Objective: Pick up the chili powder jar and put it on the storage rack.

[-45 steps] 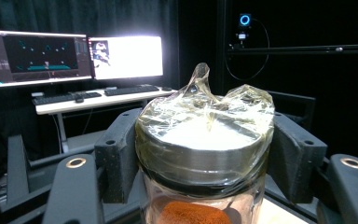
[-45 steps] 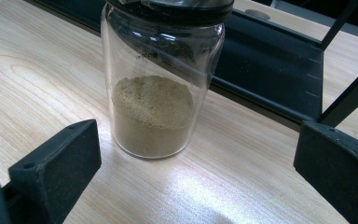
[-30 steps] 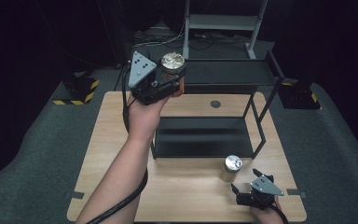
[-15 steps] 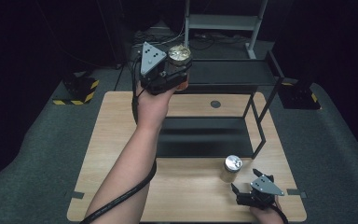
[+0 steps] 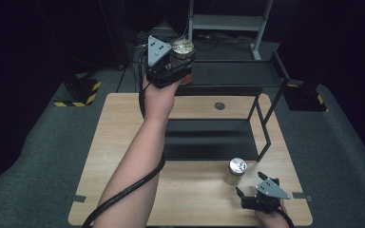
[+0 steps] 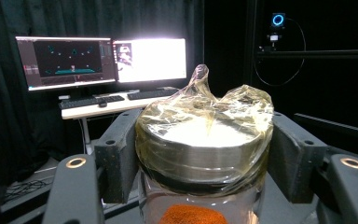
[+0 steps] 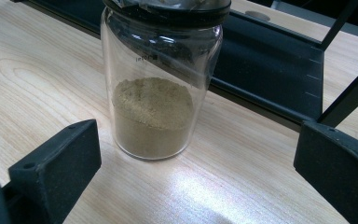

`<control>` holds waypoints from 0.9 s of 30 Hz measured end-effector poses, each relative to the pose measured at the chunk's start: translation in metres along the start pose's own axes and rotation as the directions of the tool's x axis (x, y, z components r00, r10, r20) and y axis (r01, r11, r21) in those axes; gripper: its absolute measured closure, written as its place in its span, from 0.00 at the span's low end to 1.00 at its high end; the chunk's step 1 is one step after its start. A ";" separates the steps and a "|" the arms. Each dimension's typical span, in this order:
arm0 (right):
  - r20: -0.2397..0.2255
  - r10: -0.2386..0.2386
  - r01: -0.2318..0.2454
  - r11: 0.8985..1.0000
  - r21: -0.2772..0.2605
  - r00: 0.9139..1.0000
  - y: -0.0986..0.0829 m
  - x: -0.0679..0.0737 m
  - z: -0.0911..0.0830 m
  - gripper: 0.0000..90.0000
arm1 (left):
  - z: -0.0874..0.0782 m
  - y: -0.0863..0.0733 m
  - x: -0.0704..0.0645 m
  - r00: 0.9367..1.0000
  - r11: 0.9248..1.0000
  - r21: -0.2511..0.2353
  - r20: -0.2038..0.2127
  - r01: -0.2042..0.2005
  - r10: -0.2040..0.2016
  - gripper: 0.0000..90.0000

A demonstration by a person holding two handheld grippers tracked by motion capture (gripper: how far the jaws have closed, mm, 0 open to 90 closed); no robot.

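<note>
Orange-powder jar [image 6: 204, 154] sits clamped between the left gripper [image 5: 171, 59] fingers [image 6: 116, 158] (upright).

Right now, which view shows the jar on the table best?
The right gripper view: the jar on the table sits close between the open right tongs, tan powder visible. The high view shows it small, lid up.

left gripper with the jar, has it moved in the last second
Yes. In the high view the left gripper, shut on the jar, has gone away from the person and to the right, from the table's far edge to the top shelf.
</note>
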State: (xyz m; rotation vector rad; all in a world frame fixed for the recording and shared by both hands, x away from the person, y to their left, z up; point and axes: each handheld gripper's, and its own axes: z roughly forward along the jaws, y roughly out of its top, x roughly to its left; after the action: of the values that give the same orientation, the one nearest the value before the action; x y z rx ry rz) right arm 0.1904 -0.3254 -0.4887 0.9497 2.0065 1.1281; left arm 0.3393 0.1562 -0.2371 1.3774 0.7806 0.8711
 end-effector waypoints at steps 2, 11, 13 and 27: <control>0.000 0.000 0.000 1.000 -0.001 1.000 0.000 0.000 0.000 0.00 | 0.002 0.000 -0.001 1.000 1.000 0.002 -0.004 -0.005 0.005 0.38; 0.000 0.002 -0.002 1.000 -0.002 1.000 0.000 0.000 0.000 0.00 | 0.009 -0.007 0.001 1.000 1.000 0.013 -0.020 0.018 -0.018 0.38; 0.000 0.001 -0.001 1.000 -0.001 1.000 0.000 0.000 0.000 0.00 | 0.010 -0.008 0.001 1.000 1.000 0.013 -0.016 0.021 -0.021 0.38; -0.001 0.002 -0.002 1.000 -0.001 1.000 0.000 0.000 0.000 0.00 | 0.013 -0.012 0.003 1.000 1.000 0.013 -0.009 0.025 -0.025 0.36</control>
State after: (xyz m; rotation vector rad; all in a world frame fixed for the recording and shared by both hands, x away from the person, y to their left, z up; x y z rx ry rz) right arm 0.1904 -0.3258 -0.4888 0.9506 2.0053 1.1307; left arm 0.3530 0.1527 -0.2482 1.3732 0.8104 0.8544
